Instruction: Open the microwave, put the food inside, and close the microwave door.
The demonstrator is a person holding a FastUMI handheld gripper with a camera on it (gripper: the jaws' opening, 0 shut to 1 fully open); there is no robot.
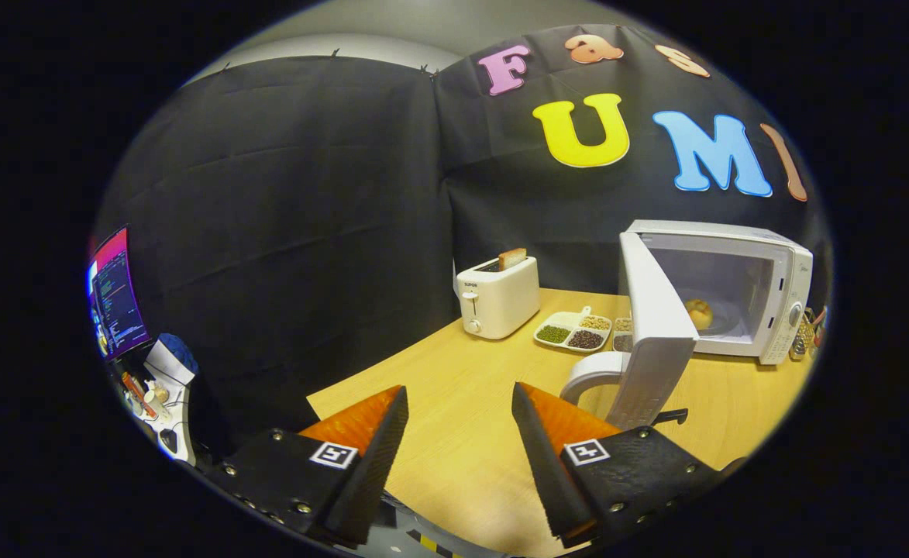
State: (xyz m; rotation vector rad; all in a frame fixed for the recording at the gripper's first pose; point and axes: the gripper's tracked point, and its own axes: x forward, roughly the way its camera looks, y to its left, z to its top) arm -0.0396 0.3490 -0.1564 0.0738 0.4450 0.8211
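A white microwave [772, 271] stands at the back right of the wooden table [462, 434], well beyond my fingers. Its door [652, 325] is swung wide open toward me. A round bun-like food [700, 314] rests inside on the turntable. My gripper [460, 418] hovers over the table's near edge, open, with only bare tabletop between its fingers. The right finger [547, 449] sits just in front of the door's lower corner, apart from it.
A white toaster [498, 297] holding a slice of bread stands at the back middle. A divided tray of beans and grains [574, 331] lies between toaster and microwave. A white curved object [590, 372] sits by the door's foot. A monitor [115, 293] glows far left off the table.
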